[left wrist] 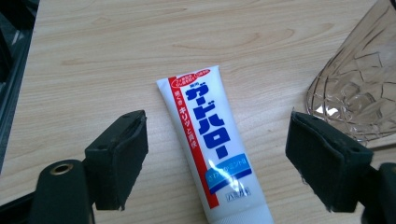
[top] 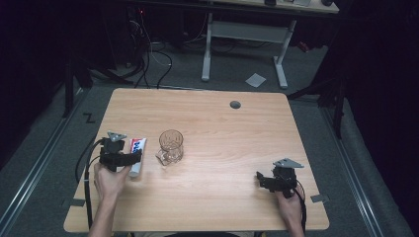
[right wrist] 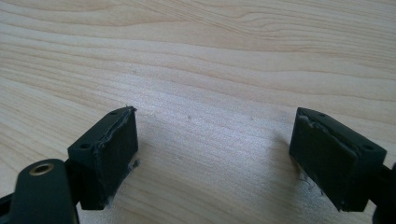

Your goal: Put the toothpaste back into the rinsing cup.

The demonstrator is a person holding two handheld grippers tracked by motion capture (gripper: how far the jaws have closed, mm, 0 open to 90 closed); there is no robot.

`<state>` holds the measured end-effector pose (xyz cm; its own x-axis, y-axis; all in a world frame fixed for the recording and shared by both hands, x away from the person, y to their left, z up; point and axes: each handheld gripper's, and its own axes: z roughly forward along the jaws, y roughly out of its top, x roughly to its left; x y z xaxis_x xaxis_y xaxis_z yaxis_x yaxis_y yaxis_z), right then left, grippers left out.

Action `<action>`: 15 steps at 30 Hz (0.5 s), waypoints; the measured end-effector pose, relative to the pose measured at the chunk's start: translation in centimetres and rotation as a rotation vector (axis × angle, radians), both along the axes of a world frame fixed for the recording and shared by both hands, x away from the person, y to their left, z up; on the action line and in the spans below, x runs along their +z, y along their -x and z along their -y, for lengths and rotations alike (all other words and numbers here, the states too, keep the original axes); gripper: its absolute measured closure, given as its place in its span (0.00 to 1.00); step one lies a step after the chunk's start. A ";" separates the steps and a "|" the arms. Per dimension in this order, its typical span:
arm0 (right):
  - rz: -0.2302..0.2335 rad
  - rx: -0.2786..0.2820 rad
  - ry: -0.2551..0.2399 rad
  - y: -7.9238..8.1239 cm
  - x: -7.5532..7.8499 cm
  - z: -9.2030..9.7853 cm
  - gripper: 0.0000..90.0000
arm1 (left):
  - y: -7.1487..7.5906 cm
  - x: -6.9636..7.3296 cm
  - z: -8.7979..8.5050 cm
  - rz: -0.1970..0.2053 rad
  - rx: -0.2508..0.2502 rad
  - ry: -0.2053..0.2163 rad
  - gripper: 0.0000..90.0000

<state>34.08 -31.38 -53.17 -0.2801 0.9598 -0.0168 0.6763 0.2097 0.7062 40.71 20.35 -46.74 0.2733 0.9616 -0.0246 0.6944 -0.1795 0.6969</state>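
Note:
A white toothpaste tube (left wrist: 211,149) with red and blue print lies flat on the wooden table (top: 222,128), at the left in the high view (top: 137,156). My left gripper (left wrist: 219,161) hovers over its lower end, open, both pads clear of the tube. Just to the tube's right stands a clear cut-glass cup (top: 171,146), whose faceted wall (left wrist: 359,88) fills the right edge of the left gripper view. My right gripper (top: 266,180) rests low at the table's front right, open, with bare wood between its pads (right wrist: 114,154).
A round grey cable hole (top: 235,104) sits near the table's far edge. Beyond the table stand a white desk frame (top: 244,44) and loose cables on the dark floor. Wide bare wood lies between the cup and my right gripper.

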 end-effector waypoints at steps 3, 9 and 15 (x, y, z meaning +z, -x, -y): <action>0.000 0.000 0.000 0.0 0.0 0.0 0.17 | -0.6 0.0 0.2 -0.012 -0.002 -0.005 0.24; 0.000 0.000 -0.001 0.0 0.0 0.0 0.17 | -1.8 -0.2 0.9 -0.039 -0.009 -0.009 0.24; 0.000 0.000 0.000 0.0 0.0 0.0 0.17 | -2.8 -0.5 1.4 -0.069 -0.006 -0.035 0.26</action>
<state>34.08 -31.38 -53.17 -0.2797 0.9599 -0.0162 0.6767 0.2091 0.7060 43.52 18.96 -47.19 0.2783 0.9605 -0.0098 0.7394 -0.2077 0.6404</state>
